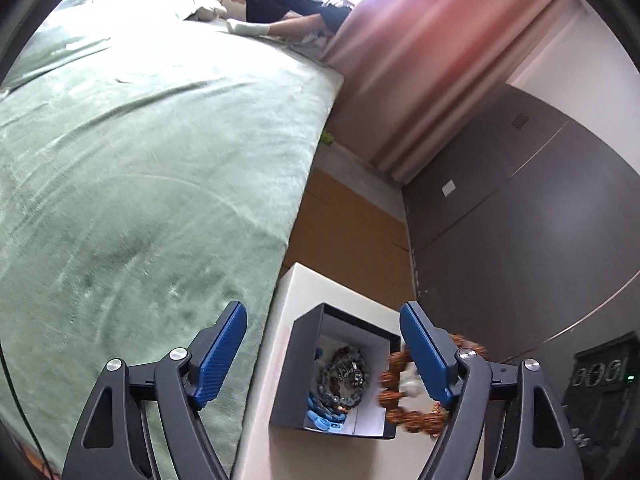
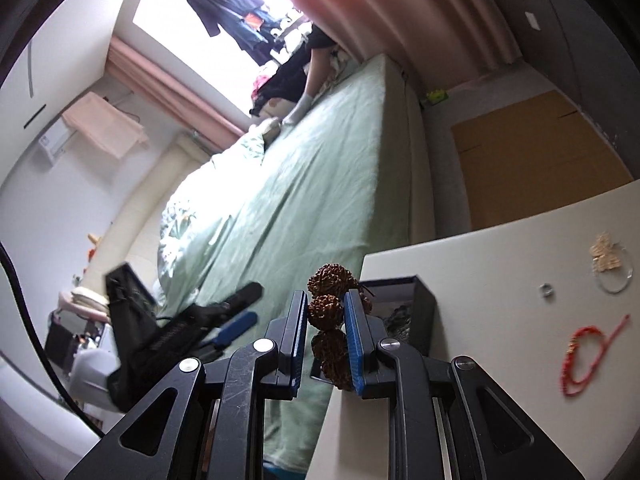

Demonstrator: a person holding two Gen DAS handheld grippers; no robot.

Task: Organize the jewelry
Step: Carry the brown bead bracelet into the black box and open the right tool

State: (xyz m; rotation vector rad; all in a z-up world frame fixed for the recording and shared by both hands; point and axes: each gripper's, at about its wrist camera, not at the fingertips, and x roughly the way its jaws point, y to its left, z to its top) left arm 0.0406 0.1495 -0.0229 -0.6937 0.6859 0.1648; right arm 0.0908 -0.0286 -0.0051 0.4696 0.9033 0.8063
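While the right gripper (image 2: 325, 330) pinches one bead of the brown seed bracelet (image 2: 329, 310) low in the frame's centre, the rest of the strand sits unsupported — a jolt could pull it free short of the dark box (image 1: 304, 364). Left gripper (image 1: 322, 354) stands wide apart, empty, framing that box at lower centre; a dangling loop may catch its rim.
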